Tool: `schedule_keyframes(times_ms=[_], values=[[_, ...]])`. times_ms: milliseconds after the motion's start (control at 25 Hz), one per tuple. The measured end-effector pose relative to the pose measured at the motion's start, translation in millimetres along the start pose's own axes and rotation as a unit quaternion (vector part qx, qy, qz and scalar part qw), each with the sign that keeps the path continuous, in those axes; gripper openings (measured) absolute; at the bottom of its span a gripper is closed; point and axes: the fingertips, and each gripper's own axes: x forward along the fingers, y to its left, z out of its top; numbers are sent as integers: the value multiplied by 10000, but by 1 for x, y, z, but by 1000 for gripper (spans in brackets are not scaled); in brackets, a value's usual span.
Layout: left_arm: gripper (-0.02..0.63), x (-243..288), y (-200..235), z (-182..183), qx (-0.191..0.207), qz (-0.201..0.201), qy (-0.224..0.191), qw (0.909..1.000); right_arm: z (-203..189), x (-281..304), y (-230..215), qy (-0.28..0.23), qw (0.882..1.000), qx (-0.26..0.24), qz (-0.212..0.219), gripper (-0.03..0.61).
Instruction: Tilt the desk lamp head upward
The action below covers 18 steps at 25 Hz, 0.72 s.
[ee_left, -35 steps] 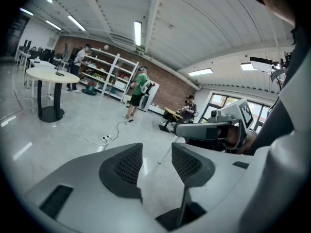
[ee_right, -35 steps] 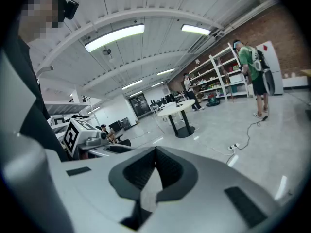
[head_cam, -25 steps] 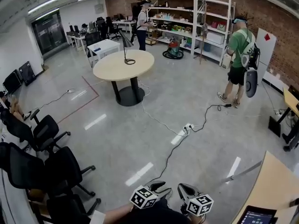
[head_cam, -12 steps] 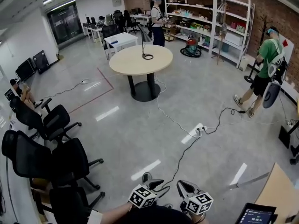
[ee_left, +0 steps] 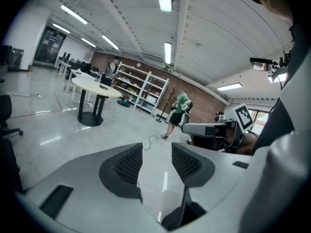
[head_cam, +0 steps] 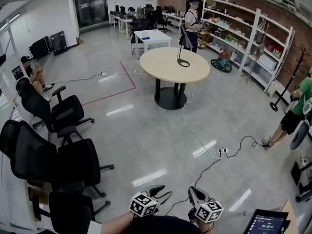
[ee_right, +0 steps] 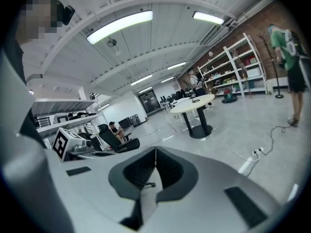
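apparently approaching: desk lamp [head_cam: 183,47] standing well off at 12 o'clock; left gripper [ee_left: 154,160] carrying jaws apart, right gripper [ee_right: 155,165] pressing jaws together, both empty; walking closer is coming next.

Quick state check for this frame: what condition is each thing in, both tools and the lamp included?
Left tool: open, empty.
Right tool: shut, empty.
Black desk lamp: upright on the round beige table, head angled down, untouched.
Dark tablet: screen lit.
White power strip: on the floor, cables attached.
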Motion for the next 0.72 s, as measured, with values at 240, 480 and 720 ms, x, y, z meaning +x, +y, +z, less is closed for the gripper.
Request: schedule_keyframes(times_ms=[240,480,720], values=[[195,-42,88,23,-303,328,-260,9987,6,63,34,288,9995,-84,-15,5],[195,-54,126,27,-679,500,-420,9956,8,102,49,513,9984,-219,107,5],[195,-55,155,30,-935,724,-404,9922,12,160,68,764,9931,-580,678,5]])
